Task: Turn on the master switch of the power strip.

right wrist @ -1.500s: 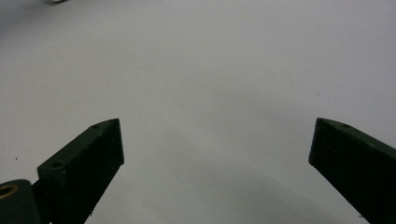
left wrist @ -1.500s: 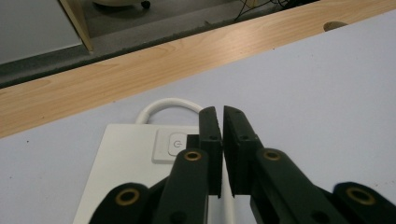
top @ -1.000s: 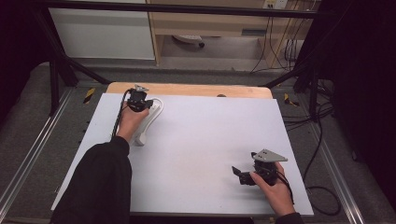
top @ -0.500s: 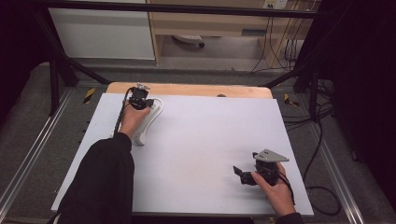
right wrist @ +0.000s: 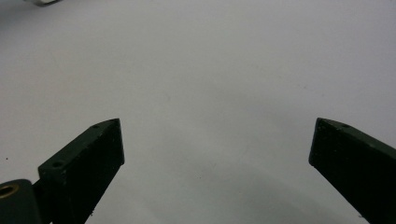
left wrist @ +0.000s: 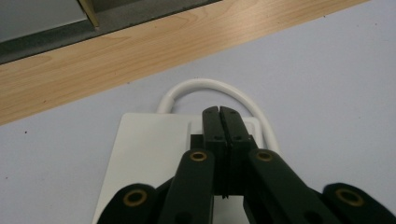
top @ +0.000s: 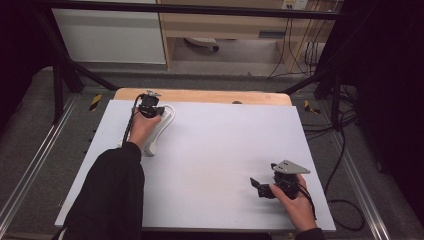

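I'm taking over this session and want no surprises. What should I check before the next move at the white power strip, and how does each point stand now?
1. Left gripper over the power strip: ok.
2. Left jaws closed together, nothing between them: ok.
3. Whether the closed tips touch the strip: cannot tell.
4. The strip's cable loops beyond it, apart from the tips: ok.
5. Right gripper open, nothing held, over bare table: ok.

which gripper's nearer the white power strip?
Left. The left gripper is right over the white power strip, jaws shut above its far end by the looped cord. The right gripper is far across the table, jaws open.
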Motion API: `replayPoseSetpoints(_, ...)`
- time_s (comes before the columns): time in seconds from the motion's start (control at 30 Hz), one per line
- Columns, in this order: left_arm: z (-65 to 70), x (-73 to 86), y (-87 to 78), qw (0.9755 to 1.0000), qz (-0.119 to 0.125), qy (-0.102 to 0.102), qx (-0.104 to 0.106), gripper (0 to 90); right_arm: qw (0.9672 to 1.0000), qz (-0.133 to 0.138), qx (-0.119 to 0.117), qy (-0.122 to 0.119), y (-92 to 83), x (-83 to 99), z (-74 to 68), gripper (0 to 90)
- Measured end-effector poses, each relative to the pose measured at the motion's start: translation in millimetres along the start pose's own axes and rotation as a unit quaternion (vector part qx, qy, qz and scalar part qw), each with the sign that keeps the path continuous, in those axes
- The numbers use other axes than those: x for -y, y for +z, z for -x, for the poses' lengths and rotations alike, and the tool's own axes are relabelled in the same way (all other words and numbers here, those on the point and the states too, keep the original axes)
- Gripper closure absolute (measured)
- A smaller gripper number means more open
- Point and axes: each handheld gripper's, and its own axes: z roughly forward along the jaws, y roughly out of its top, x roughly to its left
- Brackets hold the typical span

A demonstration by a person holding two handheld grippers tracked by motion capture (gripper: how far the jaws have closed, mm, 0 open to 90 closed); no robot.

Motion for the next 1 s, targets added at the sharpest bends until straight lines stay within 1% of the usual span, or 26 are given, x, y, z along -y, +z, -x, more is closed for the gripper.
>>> replayPoseSetpoints(0.07,0.4,-0.4,0.4,1.0000,-0.001,0.000,0.000,90.0,1.0000,0.000,0.000,0.000,-0.3,0.0,0.1,3.7)
replayPoseSetpoints(0.17,1.7,-0.6,1.2,0.9999,-0.008,0.009,-0.001,90.0,1.0000,0.000,0.000,0.003,-0.6,0.0,0.2,3.6)
replayPoseSetpoints(0.3,0.2,-1.0,1.4,1.0000,-0.009,0.000,0.002,90.0,1.0000,0.000,0.000,0.001,-0.6,0.0,0.1,3.6)
replayPoseSetpoints(0.43,0.6,-1.6,1.5,0.9999,-0.011,0.003,0.001,90.0,1.0000,0.000,-0.001,-0.001,-0.8,0.0,0.0,3.7)
replayPoseSetpoints(0.77,-0.2,-2.1,1.8,0.9998,-0.018,-0.008,0.002,90.0,1.0000,-0.001,-0.001,0.000,0.3,0.3,-0.2,3.7)
replayPoseSetpoints(0.9,1.1,-2.1,1.7,0.9999,-0.017,-0.003,-0.001,90.0,1.0000,0.000,-0.001,0.000,-0.1,0.2,-0.2,3.7)
replayPoseSetpoints(1.0,1.2,-2.1,1.6,0.9999,-0.016,-0.004,-0.002,90.0,1.0000,0.000,-0.001,0.000,0.1,0.2,-0.2,3.7)
